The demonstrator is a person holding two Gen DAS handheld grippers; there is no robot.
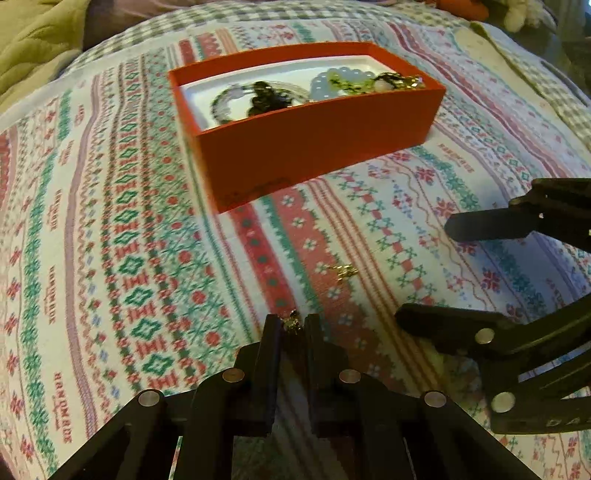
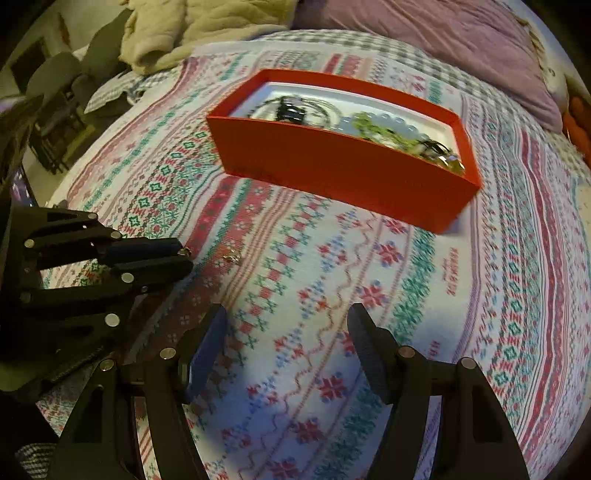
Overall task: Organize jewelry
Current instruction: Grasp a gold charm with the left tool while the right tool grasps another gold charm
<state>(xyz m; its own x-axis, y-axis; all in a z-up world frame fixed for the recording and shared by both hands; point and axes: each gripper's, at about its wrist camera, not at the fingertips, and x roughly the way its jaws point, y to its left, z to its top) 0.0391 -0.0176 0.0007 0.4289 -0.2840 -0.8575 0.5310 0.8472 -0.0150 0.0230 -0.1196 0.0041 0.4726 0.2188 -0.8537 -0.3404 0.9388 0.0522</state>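
Jewelry at the near end: a small gold-coloured piece (image 1: 293, 324) sits pinched between the tips of the left gripper (image 1: 291, 325), whose fingers (image 1: 271, 332) are drawn almost fully together on it. From the right wrist view the same piece shows as a glint at the tip of that gripper (image 2: 183, 254), low over the bed cover. What kind of piece it is cannot be told; it is too small and blurred.

Just beyond it, a second small gold piece (image 1: 345, 272) lies loose on the patterned bed cover (image 1: 129, 240), apart from both grippers. It also appears in the right wrist view (image 2: 232, 257), just beside the left gripper's tip.

Right gripper (image 2: 288, 347): fingers (image 2: 365, 343) spread wide, nothing between them, only bed cover showing in the gap. In the left wrist view it enters from the right edge (image 1: 424, 273), with the loose gold piece near its open fingers but not touching.

Further back, an orange-red box (image 1: 314, 144) stands open on the bed cover, white inside. It holds a dark beaded loop (image 1: 266, 98) at its left end, and a pale bead bracelet (image 1: 332, 83) with green pieces toward its right end, with darker and gold items at the far right corner.

Behind the box, a pale quilt (image 2: 192, 26) and a purple blanket (image 2: 443, 33) lie bunched.
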